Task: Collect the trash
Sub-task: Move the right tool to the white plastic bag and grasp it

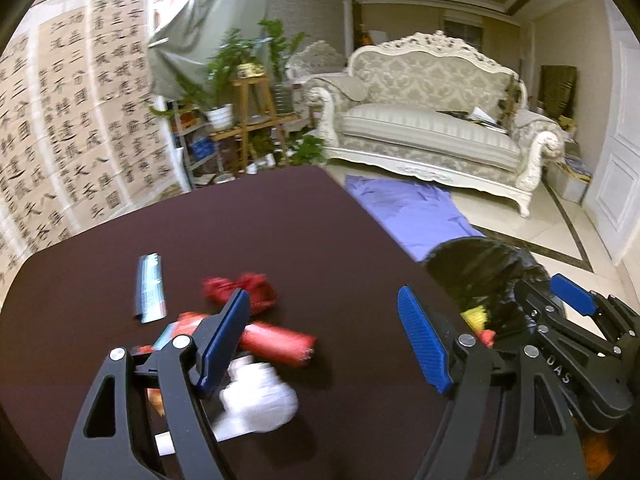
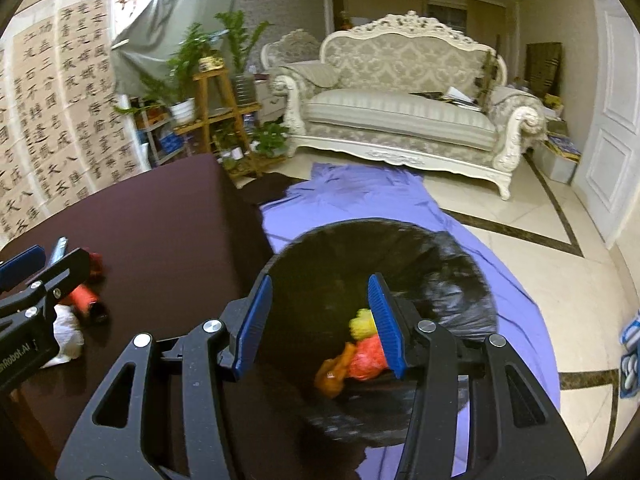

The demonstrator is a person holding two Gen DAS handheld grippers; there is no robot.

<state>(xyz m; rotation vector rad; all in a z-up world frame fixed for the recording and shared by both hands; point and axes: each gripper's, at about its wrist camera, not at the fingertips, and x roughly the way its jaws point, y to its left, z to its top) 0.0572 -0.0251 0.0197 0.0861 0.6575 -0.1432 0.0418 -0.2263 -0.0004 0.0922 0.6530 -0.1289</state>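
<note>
My left gripper (image 1: 324, 340) hangs open over the dark brown table (image 1: 280, 220) with nothing between its fingers. Below it lie a red tube-shaped wrapper (image 1: 276, 340), a crumpled red wrapper (image 1: 244, 292), a silver-blue wrapper (image 1: 150, 294) and a wad of white paper (image 1: 256, 404). Off the table's right edge stands a bin with a black bag liner (image 2: 452, 280). My right gripper (image 2: 320, 328) is open above its mouth, holding nothing. Inside the bin lie yellow trash (image 2: 360, 324) and orange-red trash (image 2: 360, 362). The right gripper (image 1: 546, 292) also shows in the left wrist view.
A purple cloth (image 2: 360, 196) is spread on the tiled floor under the bin. Beyond it stand a cream sofa (image 2: 400, 120) and a wooden plant stand (image 2: 216, 100). A calligraphy screen (image 1: 72, 132) runs along the left behind the table.
</note>
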